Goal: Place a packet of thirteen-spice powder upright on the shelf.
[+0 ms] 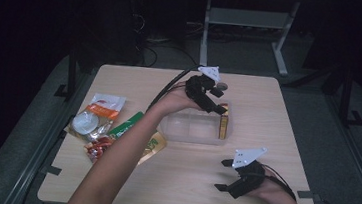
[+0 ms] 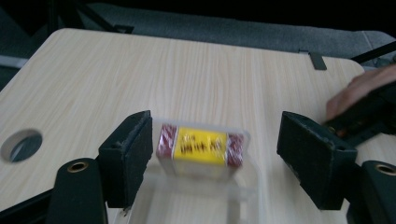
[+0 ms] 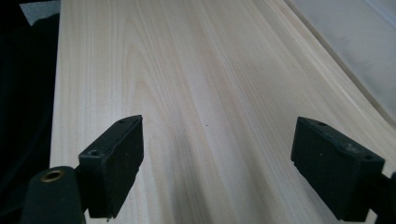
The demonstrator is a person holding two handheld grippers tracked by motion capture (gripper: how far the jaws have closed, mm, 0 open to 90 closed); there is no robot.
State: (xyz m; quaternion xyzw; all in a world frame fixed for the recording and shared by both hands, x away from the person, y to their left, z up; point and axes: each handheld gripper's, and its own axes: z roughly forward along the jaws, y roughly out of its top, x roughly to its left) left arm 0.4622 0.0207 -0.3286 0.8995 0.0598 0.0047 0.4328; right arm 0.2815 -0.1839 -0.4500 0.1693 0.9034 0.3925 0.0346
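Because it is lying on its side at the right end of the clear plastic tray (image 1: 186, 132), near the frame's centre, the small yellow-and-red box (image 2: 201, 148) is looking light, stiff and a little slick; gripping across its long flat faces is seeming safest. Above it, the left gripper (image 2: 215, 154) is hovering with jaws wide apart, empty. Toward the lower right, the right gripper (image 1: 229, 176) is resting on the tabletop (image 3: 196, 84), also spread open.
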